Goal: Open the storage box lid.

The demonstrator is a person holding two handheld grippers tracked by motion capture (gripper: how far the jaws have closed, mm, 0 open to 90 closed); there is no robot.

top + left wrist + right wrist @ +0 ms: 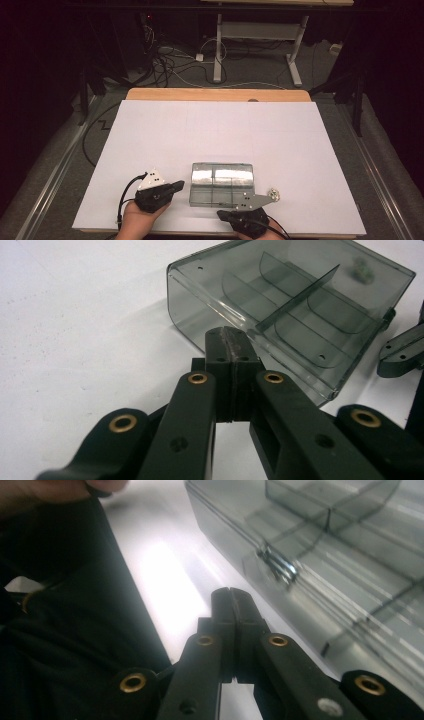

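A clear smoky-grey plastic compartment box (222,184) lies open near the table's front edge, with dividers inside. My left gripper (180,186) sits just left of the box, jaws shut and empty. In the left gripper view its tips (231,337) almost touch the box's (290,305) near wall. My right gripper (220,214) lies in front of the box and points left, shut with nothing in it. In the right gripper view its tips (232,597) hover over the white surface beside the box (330,550) and its small latch (277,565).
A small shiny object (274,195) lies on the white board (215,130) right of the box; seen through the box as a speck (362,267). A dark glove or sleeve (60,610) shows at the left of the right gripper view. A wooden table edge (215,94) runs behind.
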